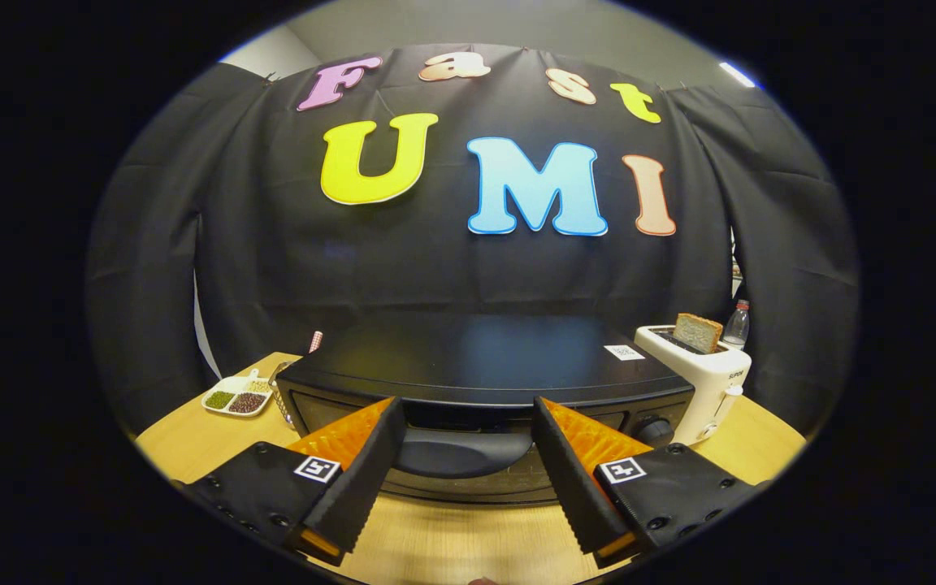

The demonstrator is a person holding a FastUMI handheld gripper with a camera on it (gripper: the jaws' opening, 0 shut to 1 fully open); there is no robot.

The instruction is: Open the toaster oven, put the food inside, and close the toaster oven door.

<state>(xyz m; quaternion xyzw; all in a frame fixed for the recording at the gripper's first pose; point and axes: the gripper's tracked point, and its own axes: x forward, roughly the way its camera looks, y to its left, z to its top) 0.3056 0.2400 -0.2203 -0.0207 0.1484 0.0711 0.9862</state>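
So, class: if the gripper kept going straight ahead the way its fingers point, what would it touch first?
Most likely the toaster oven's door handle, which sits between and just beyond the open gripper. Exact depth is hard to judge here.

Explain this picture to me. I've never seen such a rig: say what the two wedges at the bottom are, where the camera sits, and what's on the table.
The camera rides on a hand-held gripper and looks forward along its two fingers; those are the wedges. They stand open and hold nothing. Between them, just ahead, is the handle of a black toaster oven, its door shut. It stands on a wooden table. To the oven's right is a white toaster with a slice of bread in it, and a bottle behind. To the oven's left lies a small divided dish of beans.
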